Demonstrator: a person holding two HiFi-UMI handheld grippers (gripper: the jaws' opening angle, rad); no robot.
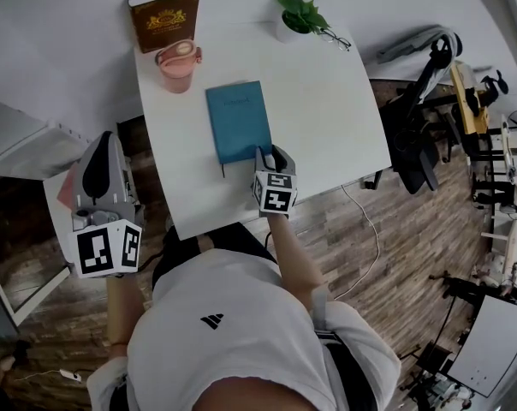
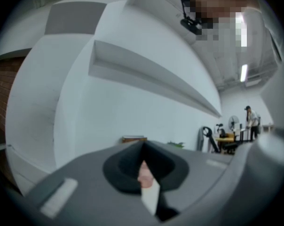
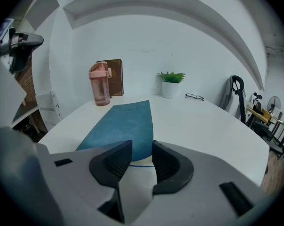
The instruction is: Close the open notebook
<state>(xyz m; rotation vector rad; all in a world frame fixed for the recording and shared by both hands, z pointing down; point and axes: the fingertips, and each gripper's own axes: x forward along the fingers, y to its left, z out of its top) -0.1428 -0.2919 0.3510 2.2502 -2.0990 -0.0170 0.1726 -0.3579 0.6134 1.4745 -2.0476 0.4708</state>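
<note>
The blue notebook (image 1: 238, 118) (image 3: 123, 126) lies flat on the white table (image 1: 327, 101) with its cover down. My right gripper (image 1: 271, 157) (image 3: 141, 157) stands open at the notebook's near edge. That edge and a thin blue ribbon show in the gap between the pads, and the pads do not press on it. My left gripper (image 1: 100, 157) (image 2: 143, 147) hangs off the table's left side, pointing level at the white wall. Its jaws meet at the tips with nothing held.
A pink bottle (image 1: 178, 62) (image 3: 99, 84) and a brown book (image 1: 164, 17) stand at the table's far left. A potted plant (image 1: 297, 17) and glasses (image 1: 337, 39) sit at the far right. A white shelf (image 1: 19, 144) is to the left, a chair and equipment (image 1: 421, 135) to the right.
</note>
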